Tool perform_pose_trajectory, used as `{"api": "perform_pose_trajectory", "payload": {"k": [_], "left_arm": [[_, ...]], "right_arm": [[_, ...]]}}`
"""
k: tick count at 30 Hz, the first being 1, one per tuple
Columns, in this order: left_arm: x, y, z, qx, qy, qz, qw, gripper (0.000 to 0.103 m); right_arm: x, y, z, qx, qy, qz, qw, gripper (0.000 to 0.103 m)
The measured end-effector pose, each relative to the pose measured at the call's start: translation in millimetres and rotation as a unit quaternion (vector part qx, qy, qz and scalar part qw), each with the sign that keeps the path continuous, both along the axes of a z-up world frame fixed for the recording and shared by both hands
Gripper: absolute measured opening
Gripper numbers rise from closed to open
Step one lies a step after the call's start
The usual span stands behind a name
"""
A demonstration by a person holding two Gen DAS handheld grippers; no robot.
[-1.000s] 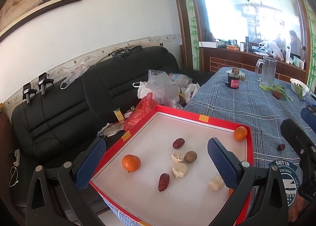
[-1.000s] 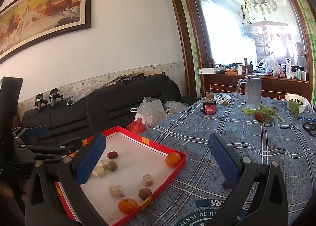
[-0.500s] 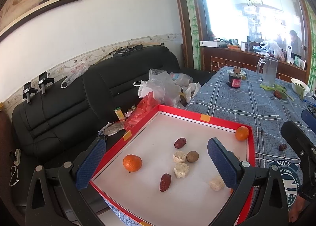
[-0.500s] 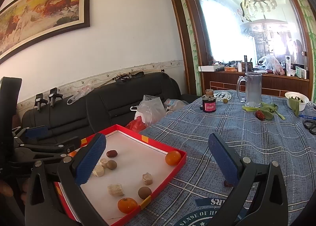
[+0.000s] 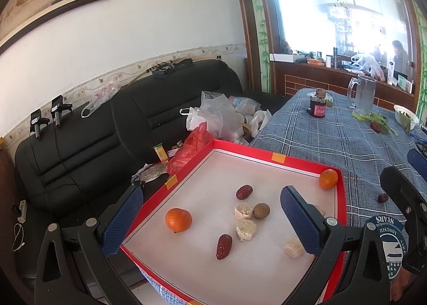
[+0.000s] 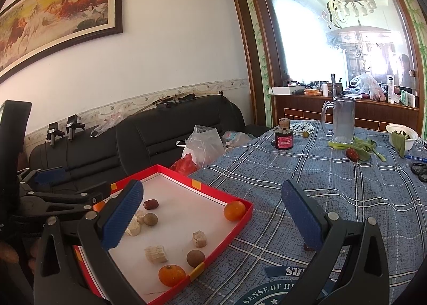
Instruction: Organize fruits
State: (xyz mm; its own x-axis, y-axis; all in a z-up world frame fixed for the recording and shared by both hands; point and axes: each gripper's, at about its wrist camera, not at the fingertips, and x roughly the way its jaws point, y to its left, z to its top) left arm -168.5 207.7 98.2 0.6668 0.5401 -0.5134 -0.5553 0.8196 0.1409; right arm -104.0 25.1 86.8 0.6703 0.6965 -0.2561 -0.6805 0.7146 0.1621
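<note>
From my left wrist camera, my left gripper (image 5: 210, 222) hangs wide open and empty over the red tray (image 5: 343, 203), where I count two oranges, two red dates, one brown round fruit and three pale chunks, a fourth perhaps hidden behind the pad. A stray date (image 5: 382, 198) lies on the tablecloth (image 5: 333, 142) just right of the tray.

From my right wrist camera, my right gripper (image 6: 213, 217) is equally spread and empty, and that stray date (image 6: 307, 247) sits low beside its right pad, so I judge this arm nearer; another date (image 6: 352, 154) lies far off.

Bare checked desk (image 6: 333, 198) lies open between the red tray (image 6: 241, 221) and the glass mug (image 6: 343, 121).
</note>
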Motion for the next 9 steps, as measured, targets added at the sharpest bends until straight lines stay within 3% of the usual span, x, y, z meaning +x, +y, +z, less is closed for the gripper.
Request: {"api": "perform_pose_trajectory", "payload": {"k": [9], "left_arm": [[-0.8,0.8,-0.3,-0.011,-0.002,-0.015,0.9998,0.103]], "right_arm": [[-0.1,0.2,-1.0,0.0,0.0,0.001,1.0,0.103]]}}
